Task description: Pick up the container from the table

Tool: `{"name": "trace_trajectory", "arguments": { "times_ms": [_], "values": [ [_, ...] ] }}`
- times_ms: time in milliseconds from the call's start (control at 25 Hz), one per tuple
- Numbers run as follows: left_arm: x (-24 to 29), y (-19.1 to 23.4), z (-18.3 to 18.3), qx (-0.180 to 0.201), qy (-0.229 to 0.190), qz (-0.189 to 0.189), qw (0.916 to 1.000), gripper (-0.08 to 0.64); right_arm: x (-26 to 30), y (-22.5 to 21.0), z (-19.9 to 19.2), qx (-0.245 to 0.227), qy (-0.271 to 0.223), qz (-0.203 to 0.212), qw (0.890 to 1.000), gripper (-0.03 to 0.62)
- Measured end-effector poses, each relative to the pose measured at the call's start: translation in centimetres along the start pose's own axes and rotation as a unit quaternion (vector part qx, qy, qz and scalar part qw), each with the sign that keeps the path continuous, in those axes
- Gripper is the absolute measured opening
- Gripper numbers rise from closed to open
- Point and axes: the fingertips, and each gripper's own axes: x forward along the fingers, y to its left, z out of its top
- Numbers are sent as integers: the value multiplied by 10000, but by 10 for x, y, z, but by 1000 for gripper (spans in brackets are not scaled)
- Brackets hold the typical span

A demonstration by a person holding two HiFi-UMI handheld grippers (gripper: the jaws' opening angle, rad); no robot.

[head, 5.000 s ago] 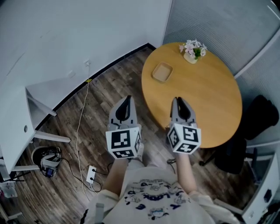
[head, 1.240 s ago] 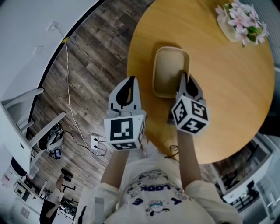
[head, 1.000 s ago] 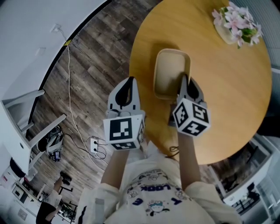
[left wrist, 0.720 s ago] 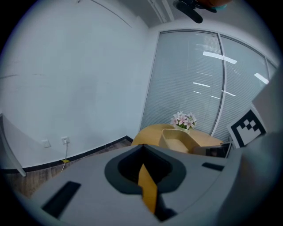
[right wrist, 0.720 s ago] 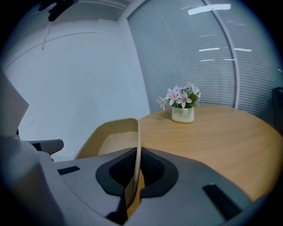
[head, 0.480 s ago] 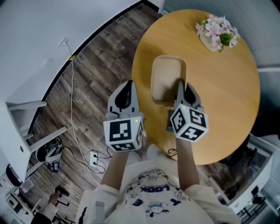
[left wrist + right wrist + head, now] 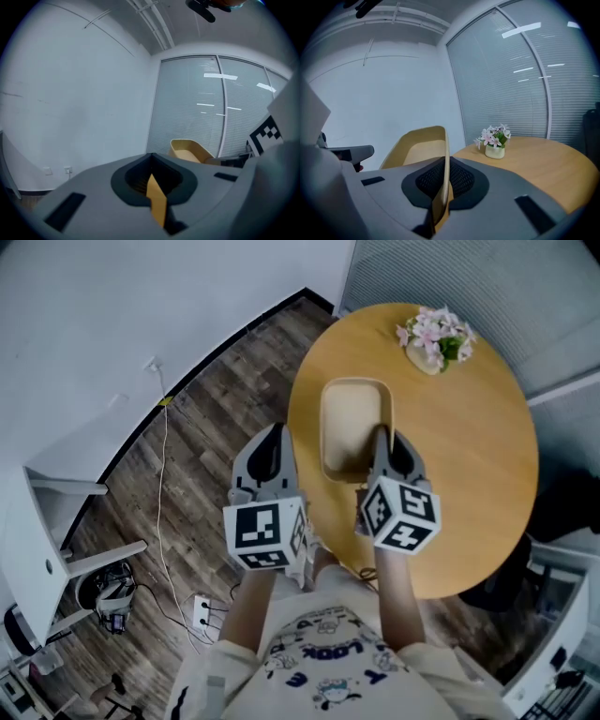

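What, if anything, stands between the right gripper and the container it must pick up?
Nothing visible does. The right gripper is shut on the near wall of the container. Nothing lies over it, and the pot of flowers stands apart at the far edge of the table.

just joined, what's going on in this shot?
A person holds a gripper in each hand. The right gripper is shut on a side wall of the tan container and holds it up off the round table. The left gripper is shut and empty, off to the container's left and not touching it. A small pot of flowers stands at the far side of the table.
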Motion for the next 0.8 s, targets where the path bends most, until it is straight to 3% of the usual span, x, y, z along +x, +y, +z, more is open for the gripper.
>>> {"name": "trace_trajectory", "arguments": {
  "times_ms": [320,800],
  "values": [
    [-35,-6,51,116,-582,-71,9982,2,-43,18,46,-108,-586,102,9982,12],
    [-74,-10,88,182,-1064,-61,9941,3,-86,31,77,-43,-1132,168,9934,12]
  ]
}}
